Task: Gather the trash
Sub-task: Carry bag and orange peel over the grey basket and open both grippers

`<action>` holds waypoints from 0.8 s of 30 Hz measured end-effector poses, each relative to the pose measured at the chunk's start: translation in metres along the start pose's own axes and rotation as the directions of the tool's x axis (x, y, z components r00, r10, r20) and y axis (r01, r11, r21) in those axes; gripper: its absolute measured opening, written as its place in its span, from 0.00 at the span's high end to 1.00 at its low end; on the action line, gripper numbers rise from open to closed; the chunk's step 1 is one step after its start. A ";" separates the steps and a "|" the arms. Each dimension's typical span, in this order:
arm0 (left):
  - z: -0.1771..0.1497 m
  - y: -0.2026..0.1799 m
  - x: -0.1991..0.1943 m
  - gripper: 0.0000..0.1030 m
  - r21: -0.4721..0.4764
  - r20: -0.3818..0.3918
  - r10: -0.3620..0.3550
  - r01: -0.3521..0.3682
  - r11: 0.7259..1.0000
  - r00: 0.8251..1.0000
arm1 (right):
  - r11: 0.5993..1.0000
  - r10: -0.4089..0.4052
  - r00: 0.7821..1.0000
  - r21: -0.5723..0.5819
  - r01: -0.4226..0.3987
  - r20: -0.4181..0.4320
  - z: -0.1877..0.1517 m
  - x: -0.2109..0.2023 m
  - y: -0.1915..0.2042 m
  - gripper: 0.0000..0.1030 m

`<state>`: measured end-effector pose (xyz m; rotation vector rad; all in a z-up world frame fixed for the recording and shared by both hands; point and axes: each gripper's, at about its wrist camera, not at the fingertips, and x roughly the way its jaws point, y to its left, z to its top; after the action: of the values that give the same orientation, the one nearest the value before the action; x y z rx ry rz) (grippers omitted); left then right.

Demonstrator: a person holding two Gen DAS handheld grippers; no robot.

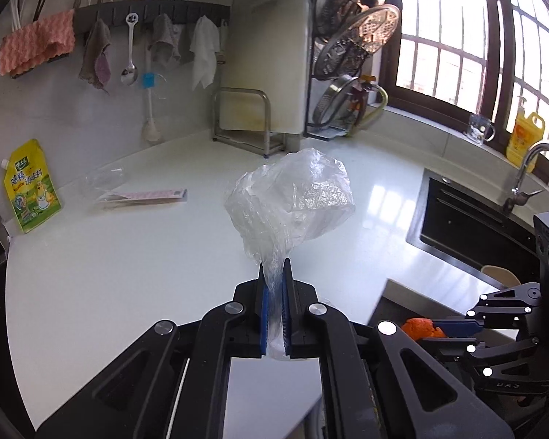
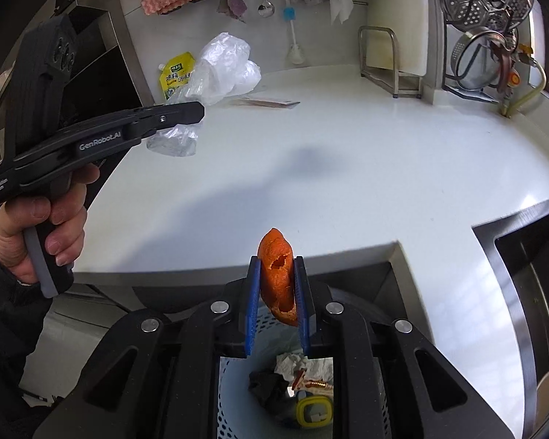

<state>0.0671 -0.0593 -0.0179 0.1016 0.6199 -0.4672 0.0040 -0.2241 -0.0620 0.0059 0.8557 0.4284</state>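
An orange peel (image 2: 278, 278) is seen above a light blue basket (image 2: 234, 395). A clear bag (image 1: 292, 201) is seen over the white counter (image 1: 128, 256).

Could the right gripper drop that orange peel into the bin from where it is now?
Probably yes. The right gripper holds the orange peel directly above the pale blue perforated plastic bin, whose open top shows between its fingers. Nothing sits between peel and bin, so opening should let it fall in.

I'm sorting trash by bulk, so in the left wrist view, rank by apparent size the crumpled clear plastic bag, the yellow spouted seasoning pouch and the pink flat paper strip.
1. Crumpled clear plastic bag, largest, though it is nearest the camera, in the left gripper.
2. Yellow spouted seasoning pouch.
3. Pink flat paper strip, close to the pouch in area, so that order is unsure.
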 end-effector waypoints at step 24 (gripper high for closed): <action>-0.106 -0.120 -0.014 0.94 0.052 -0.254 -0.141 0.159 0.986 0.957 | 0.992 -0.070 0.996 0.098 0.075 -0.048 -0.129 -0.035 -0.006 0.83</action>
<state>-0.0541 -0.1360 -0.0904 0.1848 0.8625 -0.6299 -0.1085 -0.2637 -0.1229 0.0573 0.9171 0.3183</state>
